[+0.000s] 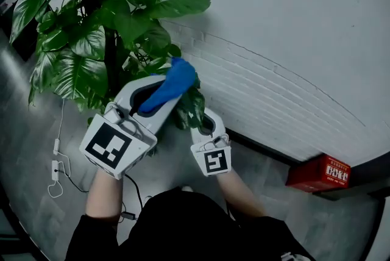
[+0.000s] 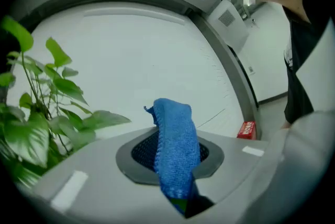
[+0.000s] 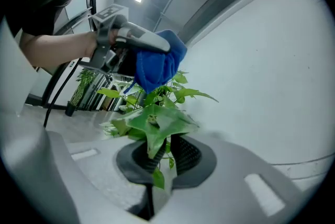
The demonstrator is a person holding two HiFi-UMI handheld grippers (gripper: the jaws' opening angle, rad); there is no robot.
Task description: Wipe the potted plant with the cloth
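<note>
The potted plant (image 1: 91,28) with broad green leaves stands at the upper left, against the white wall. My left gripper (image 1: 163,94) is shut on a blue knitted cloth (image 1: 173,84), which pokes out past its jaws beside the plant's lower right leaves. In the left gripper view the cloth (image 2: 175,147) lies clamped between the pads, with leaves (image 2: 47,118) to the left. My right gripper (image 1: 201,121) sits lower, shut on a leaf (image 1: 190,108). In the right gripper view that leaf (image 3: 154,123) is pinched between the jaws, with the cloth (image 3: 155,66) just above it.
A white brick wall (image 1: 274,101) runs behind the plant. A red box (image 1: 320,173) sits at its foot on the right. A white cable with a plug block (image 1: 56,168) lies on the grey floor at the left. More plants (image 3: 81,87) stand far off.
</note>
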